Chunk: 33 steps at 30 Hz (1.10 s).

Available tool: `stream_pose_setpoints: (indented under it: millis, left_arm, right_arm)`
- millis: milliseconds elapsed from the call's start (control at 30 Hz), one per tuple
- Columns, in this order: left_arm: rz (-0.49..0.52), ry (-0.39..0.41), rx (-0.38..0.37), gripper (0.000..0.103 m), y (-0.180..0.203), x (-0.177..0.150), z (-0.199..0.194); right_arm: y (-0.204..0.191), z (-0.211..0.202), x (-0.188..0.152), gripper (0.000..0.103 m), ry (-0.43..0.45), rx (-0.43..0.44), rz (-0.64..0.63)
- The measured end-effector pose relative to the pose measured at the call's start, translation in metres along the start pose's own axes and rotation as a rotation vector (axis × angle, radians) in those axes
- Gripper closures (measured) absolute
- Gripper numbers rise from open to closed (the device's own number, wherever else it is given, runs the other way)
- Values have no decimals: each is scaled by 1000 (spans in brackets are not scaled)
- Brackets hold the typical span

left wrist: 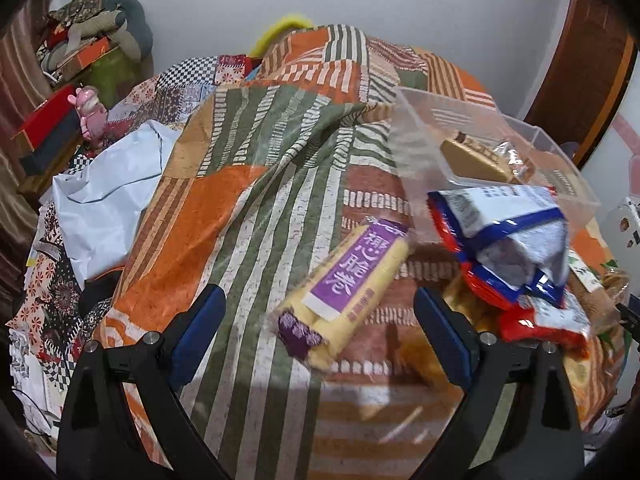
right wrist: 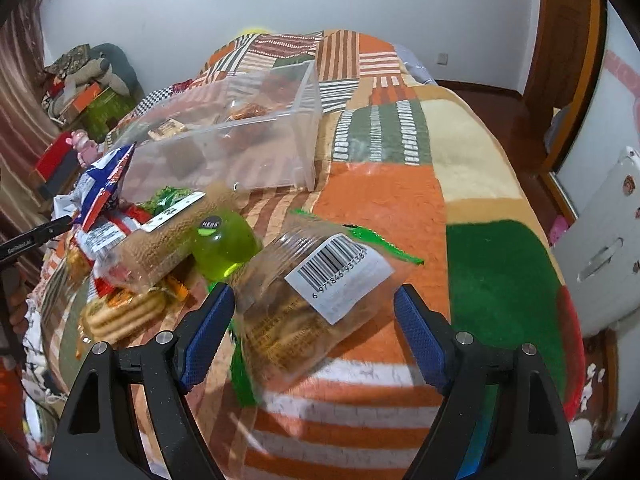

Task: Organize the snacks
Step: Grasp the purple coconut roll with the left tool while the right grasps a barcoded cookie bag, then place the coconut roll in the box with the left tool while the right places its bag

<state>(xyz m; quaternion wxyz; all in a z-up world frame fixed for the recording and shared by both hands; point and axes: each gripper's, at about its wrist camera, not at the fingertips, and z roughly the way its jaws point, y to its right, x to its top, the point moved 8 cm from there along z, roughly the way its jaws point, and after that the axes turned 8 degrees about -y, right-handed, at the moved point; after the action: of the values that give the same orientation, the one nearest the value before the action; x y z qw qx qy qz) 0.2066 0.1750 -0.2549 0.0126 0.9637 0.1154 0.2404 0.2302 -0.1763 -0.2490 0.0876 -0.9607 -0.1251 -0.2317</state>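
In the left wrist view my left gripper (left wrist: pixel 320 294) is open above a striped blanket (left wrist: pixel 240 208). A yellow snack pack with a purple label (left wrist: pixel 344 280) lies between its fingers, clear of both pads. To the right are red, blue and white bags (left wrist: pixel 508 240) and a clear plastic bin (left wrist: pixel 412 128) holding a brown packet (left wrist: pixel 476 156). In the right wrist view my right gripper (right wrist: pixel 314 292) is open around a clear biscuit pack with a barcode label (right wrist: pixel 320 296) that lies on the blanket. Left of it sit a green jelly cup (right wrist: pixel 224 240) and a brown wafer pack (right wrist: pixel 168 240).
A round biscuit pack (right wrist: pixel 120 312) lies at the heap's near edge. The clear bin (right wrist: pixel 240 136) stands behind the heap. A pale blue sheet (left wrist: pixel 108 192), a pink toy (left wrist: pixel 90 112) and boxes crowd the left. A white cabinet (right wrist: pixel 600 248) stands beside the bed's right edge.
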Motion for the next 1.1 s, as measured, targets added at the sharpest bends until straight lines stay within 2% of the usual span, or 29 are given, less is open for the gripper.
stream_pose_setpoints:
  millis: [133,400,467,533,600,667,733,833,1100]
  left_arm:
    - [-16,-34,-6,7,-3,7,20]
    - [18,-64,-18,8,6,15,49]
    - [-7,-72,-37,20,5,15,55]
    - [-35,-74,-45,23,3,14,60]
    - [-44,-57,-41,33,2,14,58]
    - [-42,-41,-20,48,2,15,54]
    - [-31,-29,9,58,2,13,51]
    - [-24,-21,10,58,3,11,46]
    - [-8,25,7,58,9,7,16]
  right_arm:
    - [-5,5,8,26,12,9,-27]
    - [-3,14,25,34,30,37,-17]
    - [-2,17,27,36,26,48,-7]
    - [0,20,27,37,16,54,1]
    - [1,25,25,37,-4,62,14]
    - [1,28,24,43,-15,69,17]
    - [-1,29,23,49,-18,82,13]
    - [-4,26,22,53,-9,85,9]
    - [-2,9,25,56,41,62,-8]
